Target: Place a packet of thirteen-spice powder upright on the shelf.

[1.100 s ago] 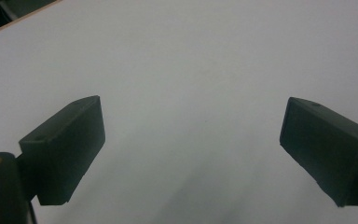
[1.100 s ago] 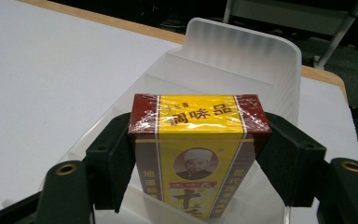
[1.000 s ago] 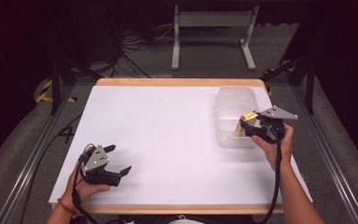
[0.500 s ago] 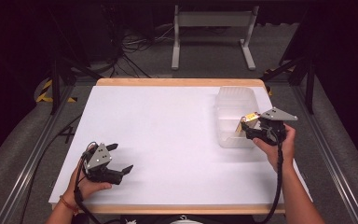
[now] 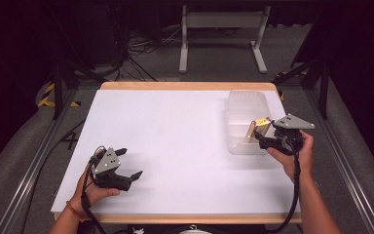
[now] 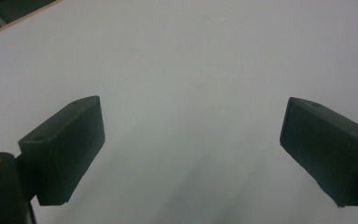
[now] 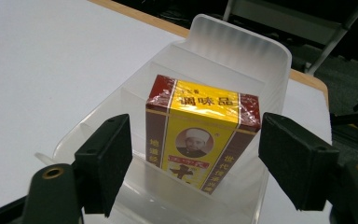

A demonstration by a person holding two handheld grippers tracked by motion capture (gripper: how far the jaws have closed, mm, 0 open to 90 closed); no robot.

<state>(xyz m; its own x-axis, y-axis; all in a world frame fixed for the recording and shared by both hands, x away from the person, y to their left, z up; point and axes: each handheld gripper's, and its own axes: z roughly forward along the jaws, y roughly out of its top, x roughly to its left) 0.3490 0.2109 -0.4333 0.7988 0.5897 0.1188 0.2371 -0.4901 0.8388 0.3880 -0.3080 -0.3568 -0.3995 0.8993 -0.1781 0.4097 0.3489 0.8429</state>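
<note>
One box (image 7: 200,135), one bin (image 7: 242,51)

Dark room, grey floor (image 5: 19,146), metal stand (image 5: 221,29) behind the white table (image 5: 175,131).

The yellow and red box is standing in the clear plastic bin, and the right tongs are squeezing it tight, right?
Not quite. The yellow and red box does stand in the clear plastic bin, but the right tongs have just been opening. The right gripper view shows a gap between each pad and the box.
</note>
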